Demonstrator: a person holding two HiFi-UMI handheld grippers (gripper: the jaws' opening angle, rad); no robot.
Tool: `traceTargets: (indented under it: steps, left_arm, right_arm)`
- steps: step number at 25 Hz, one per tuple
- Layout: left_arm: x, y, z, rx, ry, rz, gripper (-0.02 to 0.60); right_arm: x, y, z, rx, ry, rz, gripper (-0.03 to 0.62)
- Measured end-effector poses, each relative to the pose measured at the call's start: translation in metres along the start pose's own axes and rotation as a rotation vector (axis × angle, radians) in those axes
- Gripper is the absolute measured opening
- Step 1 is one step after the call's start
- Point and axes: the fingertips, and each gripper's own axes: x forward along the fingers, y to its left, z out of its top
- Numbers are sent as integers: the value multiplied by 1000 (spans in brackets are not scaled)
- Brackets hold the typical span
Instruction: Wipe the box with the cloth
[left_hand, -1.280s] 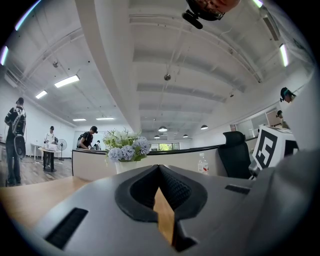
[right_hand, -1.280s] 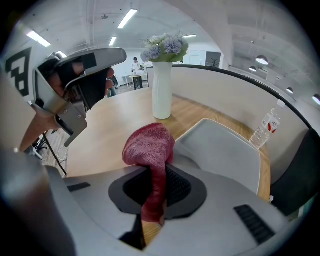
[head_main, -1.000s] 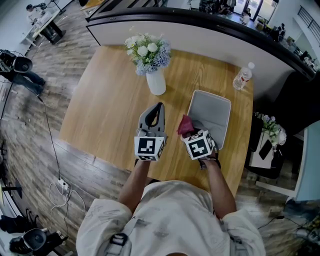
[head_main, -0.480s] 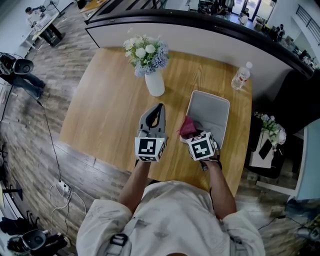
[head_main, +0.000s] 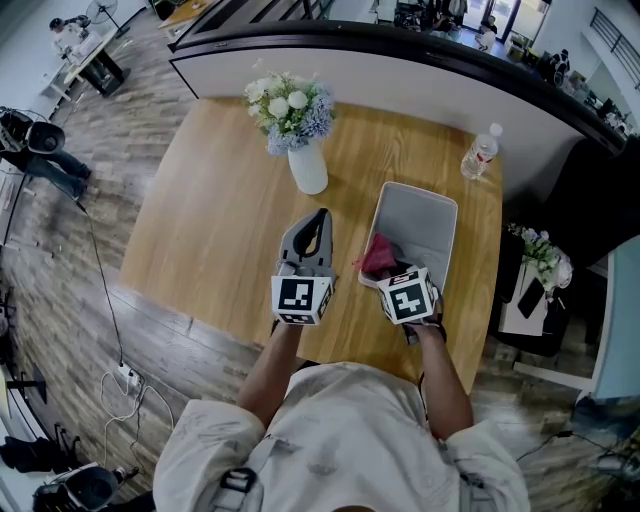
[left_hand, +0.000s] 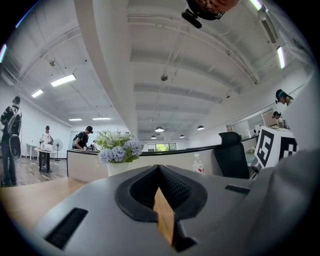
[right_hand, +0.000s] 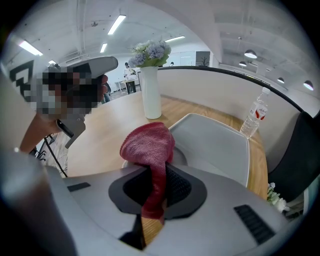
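Fig.: my R gripper (head_main: 388, 268) is clenched on a red cloth (right_hand: 149, 142). The cloth's bunched end pokes out past the jaws, at the near-left corner of the grey box (head_main: 428, 228); can't tell if cloth & box touch. My L gripper (head_main: 317, 222) has its jaws pressed together w/ nothing between. It sits over the wooden table (head_main: 205, 225), just left of the box, tips aimed at the white vase of flowers (head_main: 307, 168). Water bottle (head_main: 481, 155) stands at the table's far right, beyond the box.
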Motion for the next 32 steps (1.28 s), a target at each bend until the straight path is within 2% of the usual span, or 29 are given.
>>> traceTargets:
  steps: [17,23,32]
  left_arm:
    - [3,-5,-4,-4,6,-13,9]
    - [4,-7,-5,-10,8,-18,9]
    - [8,-18,-7,-13,11,-41,9]
  right_arm:
    - [-18,-11,-5,60,-34,2,64]
    - [-27,-33,-18,88,-27,-59,64]
    - [-37,-54,-40,125,-8,-107,64]
